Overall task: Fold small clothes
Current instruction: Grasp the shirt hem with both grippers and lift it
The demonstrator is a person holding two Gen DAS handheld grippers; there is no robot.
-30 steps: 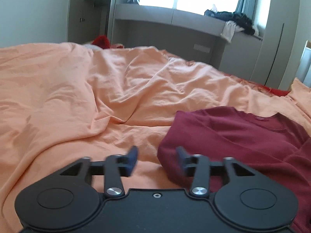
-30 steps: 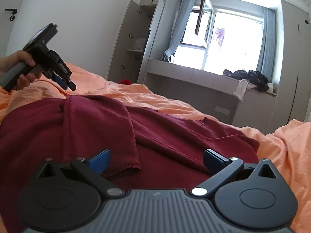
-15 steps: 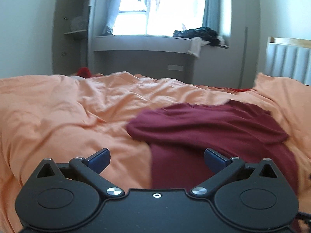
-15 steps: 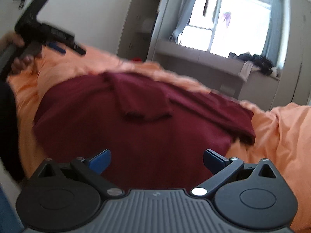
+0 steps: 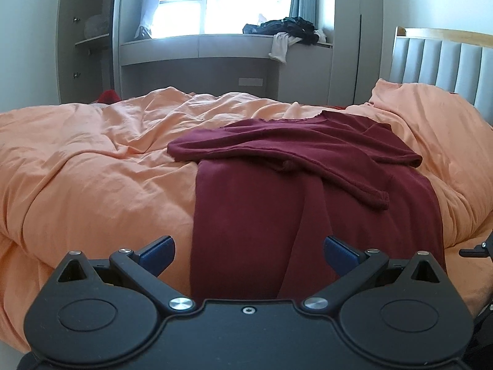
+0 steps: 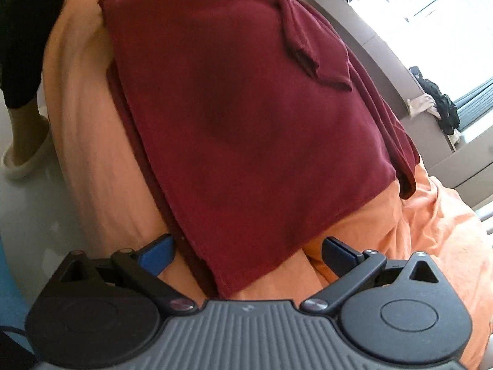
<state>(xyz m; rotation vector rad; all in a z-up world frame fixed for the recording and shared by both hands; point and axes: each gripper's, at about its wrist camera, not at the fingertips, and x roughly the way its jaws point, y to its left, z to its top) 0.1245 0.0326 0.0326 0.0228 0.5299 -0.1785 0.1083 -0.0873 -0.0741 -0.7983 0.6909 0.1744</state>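
A dark red long-sleeved top (image 5: 277, 191) lies on the orange bedcover (image 5: 92, 169), its sides and sleeves folded in over the body and its hem hanging over the near bed edge. My left gripper (image 5: 248, 254) is open and empty, held just before the hem. In the right wrist view the top (image 6: 246, 108) fills the frame, and my right gripper (image 6: 246, 252) is open and empty with the hem corner between its jaws, not gripped.
A grey padded headboard (image 5: 437, 58) stands at the right. A window bench (image 5: 200, 46) with piled clothes (image 5: 286, 30) runs along the far wall. The person's leg and slipper (image 6: 21, 154) stand on the floor left of the bed.
Both grippers have pulled back from the top to the near bed edge. The left gripper has opened wide. The right wrist view has tilted and dropped to the hem.
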